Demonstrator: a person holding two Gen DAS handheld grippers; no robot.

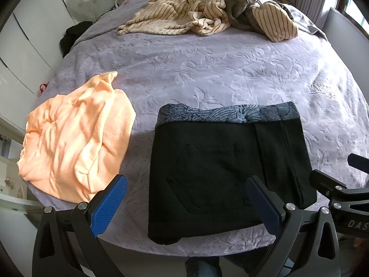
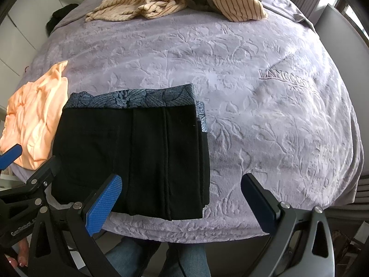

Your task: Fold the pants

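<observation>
Black pants point(image 1: 221, 170) with a blue-grey patterned waistband point(image 1: 230, 114) lie folded into a compact rectangle near the front edge of the bed. They also show in the right wrist view point(image 2: 133, 157). My left gripper point(image 1: 188, 189) is open and empty, held above the pants' near left part. My right gripper point(image 2: 182, 191) is open and empty, held over the pants' near right edge. Part of the right gripper's body shows at the right of the left wrist view point(image 1: 341, 191). A blue pad of the left gripper point(image 2: 9, 155) shows at the left of the right wrist view.
A crumpled peach garment point(image 1: 76, 147) lies left of the pants. A striped beige garment pile point(image 1: 207, 16) lies at the far end of the lilac embossed bedspread point(image 1: 207, 69). White wardrobes point(image 1: 27, 34) stand to the left. The bed's front edge is just under the grippers.
</observation>
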